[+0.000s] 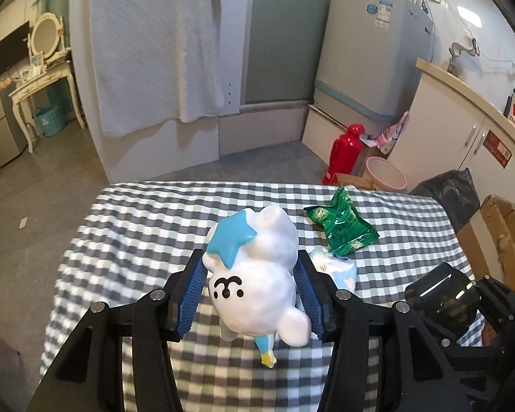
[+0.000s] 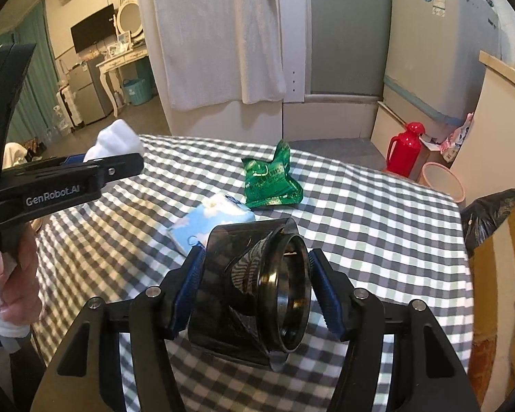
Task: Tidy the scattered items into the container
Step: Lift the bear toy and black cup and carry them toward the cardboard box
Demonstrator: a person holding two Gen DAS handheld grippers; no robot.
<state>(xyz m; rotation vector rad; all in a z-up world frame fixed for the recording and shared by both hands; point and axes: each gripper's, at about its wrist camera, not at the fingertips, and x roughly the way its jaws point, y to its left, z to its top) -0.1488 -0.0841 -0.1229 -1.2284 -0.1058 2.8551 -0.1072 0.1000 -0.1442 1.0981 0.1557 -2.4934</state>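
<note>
Left gripper (image 1: 252,295) has its blue ribbed pads pressed against both flanks of the white toy figure (image 1: 254,274), lifted clear above the checked tablecloth (image 1: 137,226) — that's a firm clamp. Glossy, rounded, lumpy little thing, with a teal star on its head, a small black face and a yellow-tipped tail poking out below. Over on the other side, the right gripper (image 2: 252,295) is closed around the dark container (image 2: 243,292), a smoky translucent tub tipped on its side with its round ringed mouth facing right and slightly forward.

So we're mid-tidy: one item in the air, the receptacle in hand. By my reading the next move is to bring toy and opening together, and that mouth needs turning up or toward the left gripper first; the toy looks slick and bulgy, so it could twist between the pads.

Waiting on the cloth: a crinkly green foil packet (image 2: 273,182), puffed and star-cornered, and a soft pale-blue tissue pack (image 2: 209,223) with a cloud print, lying just beside the container's far edge
</note>
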